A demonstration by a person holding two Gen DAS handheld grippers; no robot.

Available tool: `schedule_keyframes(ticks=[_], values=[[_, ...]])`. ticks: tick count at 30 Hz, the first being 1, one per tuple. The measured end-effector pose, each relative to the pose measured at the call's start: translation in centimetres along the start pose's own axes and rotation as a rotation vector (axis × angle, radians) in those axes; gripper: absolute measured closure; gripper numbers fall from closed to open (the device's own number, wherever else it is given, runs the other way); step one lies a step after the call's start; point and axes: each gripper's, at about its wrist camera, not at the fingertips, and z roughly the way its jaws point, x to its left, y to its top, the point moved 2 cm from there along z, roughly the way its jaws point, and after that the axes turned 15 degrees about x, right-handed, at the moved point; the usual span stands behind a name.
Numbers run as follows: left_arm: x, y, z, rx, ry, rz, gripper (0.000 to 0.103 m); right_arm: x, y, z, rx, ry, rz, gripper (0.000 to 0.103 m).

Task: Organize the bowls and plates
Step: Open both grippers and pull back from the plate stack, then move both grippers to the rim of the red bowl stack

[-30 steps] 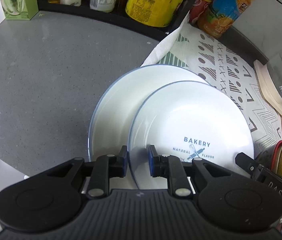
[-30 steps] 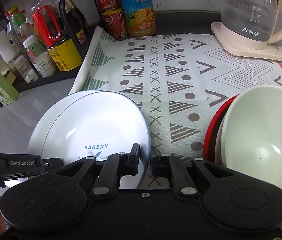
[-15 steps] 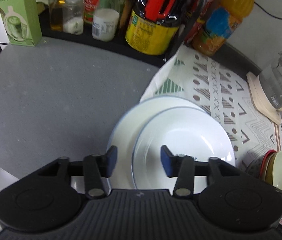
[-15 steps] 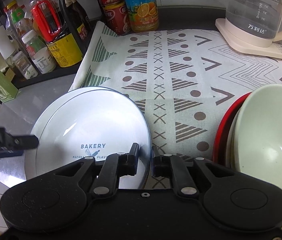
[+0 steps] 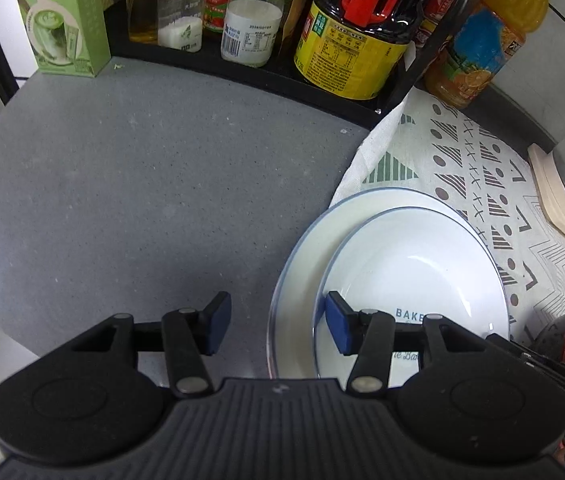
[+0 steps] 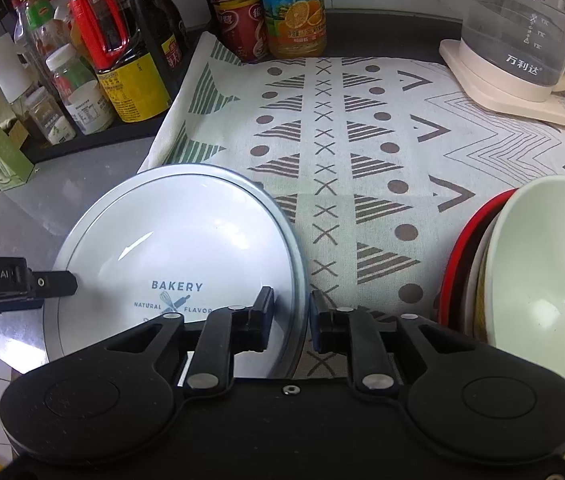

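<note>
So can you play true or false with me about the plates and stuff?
1. The left claw is open. True.
2. The top plate says BAKERY. True.
3. The two plates sit side by side. False: the top plate lies on the big plate.
4. The kettle is red. False: it is clear, on a cream base.
5. The bowls are left of the plates. False: in the right wrist view they are on the right, stacked.
</note>
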Motion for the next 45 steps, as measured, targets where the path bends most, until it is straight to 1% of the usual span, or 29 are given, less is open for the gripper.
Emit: schedule_keyframes(ticks=[3, 6, 8, 9, 11, 12, 13, 14, 16, 17, 19, 20, 21, 22, 27, 33, 41, 45], values=[[0.1, 0.1, 0.0, 0.007, 0.000, -0.006, 0.053, 0.2, -0.1, 0.0, 0.000, -0.002, -0.005, 0.080], [-0.3, 0.1, -0.2, 0.011, 0.029, 0.004, 0.053, 0.0, -0.1, -0.3, -0.004, 0.012, 0.006, 0.080], [-0.6, 0.0, -0.6, 0.009, 0.041, 0.015, 0.053, -0.1, -0.1, -0.8, -0.007, 0.029, 0.013, 0.077], [-0.8, 0.0, -0.9, 0.008, 0.037, 0.021, 0.053, -0.1, -0.1, -1.3, -0.013, 0.044, 0.014, 0.073], [-1.2, 0.0, -1.5, 0.007, 0.027, 0.031, 0.053, -0.2, -0.1, -2.3, -0.032, 0.078, 0.010, 0.068], [-1.5, 0.0, -1.8, 0.005, 0.025, 0.036, 0.052, -0.2, -0.2, -2.9, -0.041, 0.090, 0.009, 0.062], [-1.7, -0.1, -2.1, 0.003, 0.026, 0.040, 0.047, -0.2, -0.2, -3.5, -0.052, 0.100, 0.011, 0.057], [-2.0, -0.2, -2.5, -0.003, 0.028, 0.044, 0.045, -0.3, -0.3, -4.2, -0.066, 0.113, 0.013, 0.055], [-2.7, -0.4, -3.2, -0.019, 0.031, 0.052, 0.035, -0.5, -0.4, -5.5, -0.087, 0.144, 0.015, 0.048], [-3.1, -0.6, -3.6, -0.027, 0.031, 0.059, 0.032, -0.6, -0.6, -6.2, -0.102, 0.157, 0.017, 0.046], [-3.9, -0.8, -4.3, -0.041, 0.021, 0.083, 0.026, -1.1, -0.9, -7.7, -0.135, 0.168, 0.022, 0.031], [-4.3, -1.0, -4.5, -0.043, 0.014, 0.095, 0.024, -1.5, -1.2, -8.4, -0.150, 0.171, 0.026, 0.027], [-4.7, -1.2, -4.8, -0.046, 0.008, 0.102, 0.022, -1.9, -1.4, -9.0, -0.164, 0.175, 0.031, 0.020], [-5.1, -1.4, -5.1, -0.050, 0.002, 0.109, 0.022, -2.3, -1.7, -9.5, -0.176, 0.178, 0.037, 0.016], [-7.5, -2.5, -6.1, -0.056, -0.021, 0.166, 0.021, -4.6, -3.0, -11.5, -0.221, 0.173, 0.073, 0.005], [-10.3, -4.0, -6.6, -0.050, -0.055, 0.233, 0.020, -7.6, -4.9, -13.3, -0.255, 0.147, 0.146, 0.002], [-14.5, -5.3, -6.2, -0.023, -0.105, 0.339, 0.020, -10.8, -7.6, -14.1, -0.276, 0.071, 0.261, 0.002], [-16.3, -5.7, -5.8, -0.008, -0.118, 0.393, 0.020, -12.2, -8.7, -14.1, -0.278, 0.035, 0.325, 0.002]])
